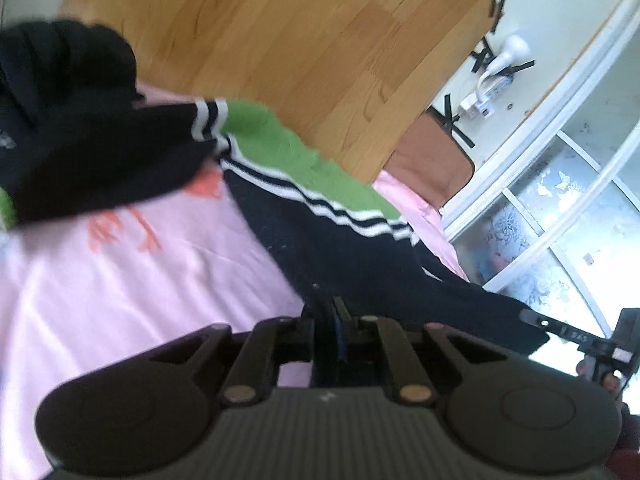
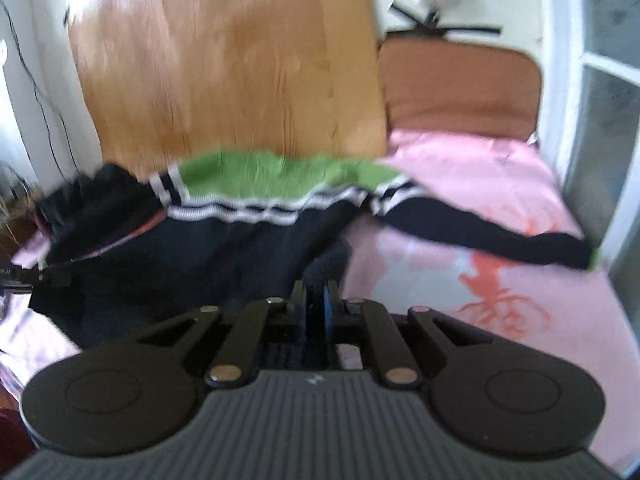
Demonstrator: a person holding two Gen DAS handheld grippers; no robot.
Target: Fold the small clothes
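A small sweater, navy with a green yoke and white stripes, lies spread on the pink bedsheet (image 1: 120, 272). In the left wrist view the sweater (image 1: 320, 216) runs from the upper left to my left gripper (image 1: 336, 312), which is shut on its navy hem. In the right wrist view the sweater (image 2: 224, 248) lies across the sheet (image 2: 480, 184), one sleeve (image 2: 500, 236) stretched to the right. My right gripper (image 2: 314, 296) is shut on the navy hem. The right gripper's finger (image 1: 568, 332) shows at the left wrist view's right edge, on the same hem.
A wooden board (image 1: 300, 40) leans against the wall behind the bed. A brown cushion (image 2: 460, 88) stands at the bed's head. A white glazed door (image 1: 560, 200) is to the right. A power strip with plugs (image 1: 492, 84) hangs on the wall.
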